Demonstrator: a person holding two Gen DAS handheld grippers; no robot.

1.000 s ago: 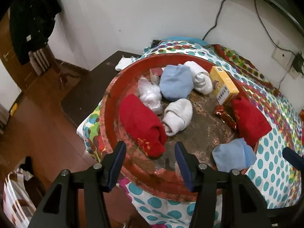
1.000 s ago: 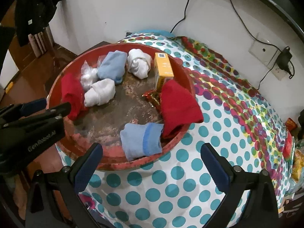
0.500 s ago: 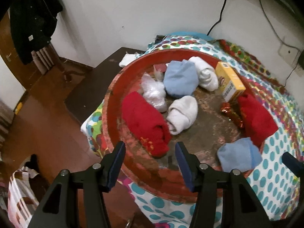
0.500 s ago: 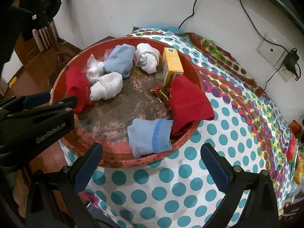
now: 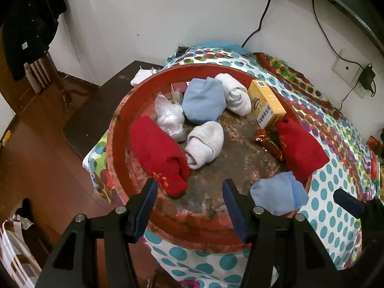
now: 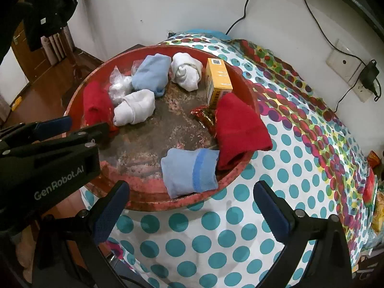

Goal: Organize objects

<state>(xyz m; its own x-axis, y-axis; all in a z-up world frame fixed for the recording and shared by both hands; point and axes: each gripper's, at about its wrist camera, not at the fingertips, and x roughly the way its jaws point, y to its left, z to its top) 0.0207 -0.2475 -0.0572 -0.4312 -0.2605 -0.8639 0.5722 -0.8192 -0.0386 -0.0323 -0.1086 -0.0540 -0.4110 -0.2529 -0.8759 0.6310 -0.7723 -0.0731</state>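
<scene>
Rolled socks [image 5: 204, 144] fill a worn red tray [image 5: 115, 144] on a polka-dot tablecloth [image 6: 300, 168] by a white wall [image 5: 168, 12]; both tongs gape empty.

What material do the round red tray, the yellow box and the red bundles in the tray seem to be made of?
Round red tray: probably painted metal or wood; the red coat has worn off the floor to a mottled brown, matte.
Yellow box: printed cardboard, with sharp folded edges and a slight sheen.
Red bundles: soft knitted or fleecy fabric, fuzzy and matte, likely rolled socks.
</scene>
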